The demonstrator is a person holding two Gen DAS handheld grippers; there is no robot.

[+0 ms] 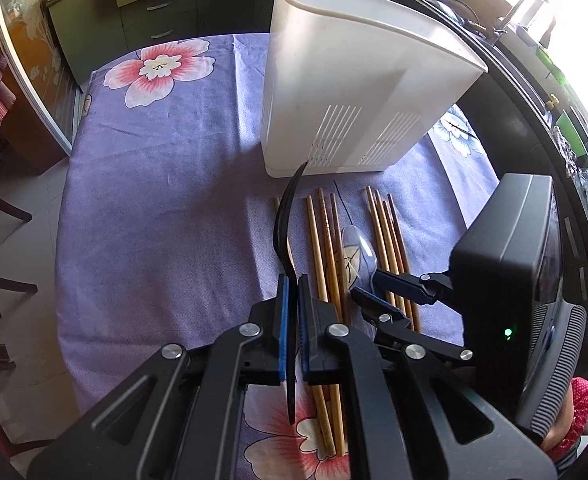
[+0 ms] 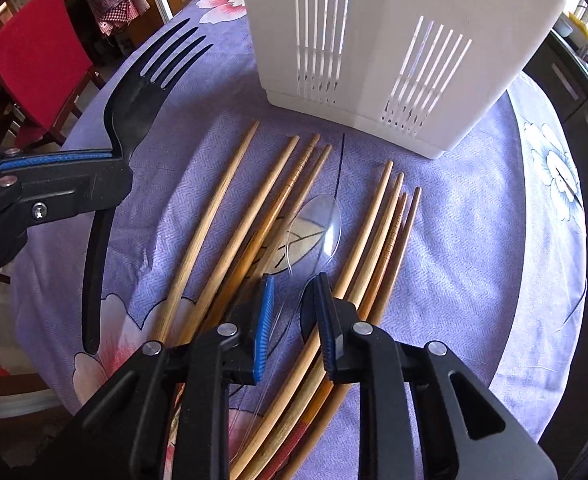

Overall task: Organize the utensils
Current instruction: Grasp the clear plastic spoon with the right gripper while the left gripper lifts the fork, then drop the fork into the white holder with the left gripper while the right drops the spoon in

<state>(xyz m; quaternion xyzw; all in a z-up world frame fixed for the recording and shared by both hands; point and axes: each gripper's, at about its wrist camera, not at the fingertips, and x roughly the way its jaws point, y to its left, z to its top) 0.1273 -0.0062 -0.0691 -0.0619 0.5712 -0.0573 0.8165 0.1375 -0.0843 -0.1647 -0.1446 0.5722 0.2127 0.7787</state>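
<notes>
while the left claw (image 1: 292,280) is clamped on the black fork (image 2: 133,92) and the right claw (image 2: 291,292) straddles the clear spoon (image 2: 314,228) without pinching yet, the chopsticks (image 2: 221,216) all lie on the tabletop (image 1: 153,200) before the white holder (image 1: 354,92), so barely started imo.

Red chair (image 2: 39,52), green cabinets (image 1: 133,4), faucet (image 1: 528,6).

Bright window glare, fisheye-bent edges
</notes>
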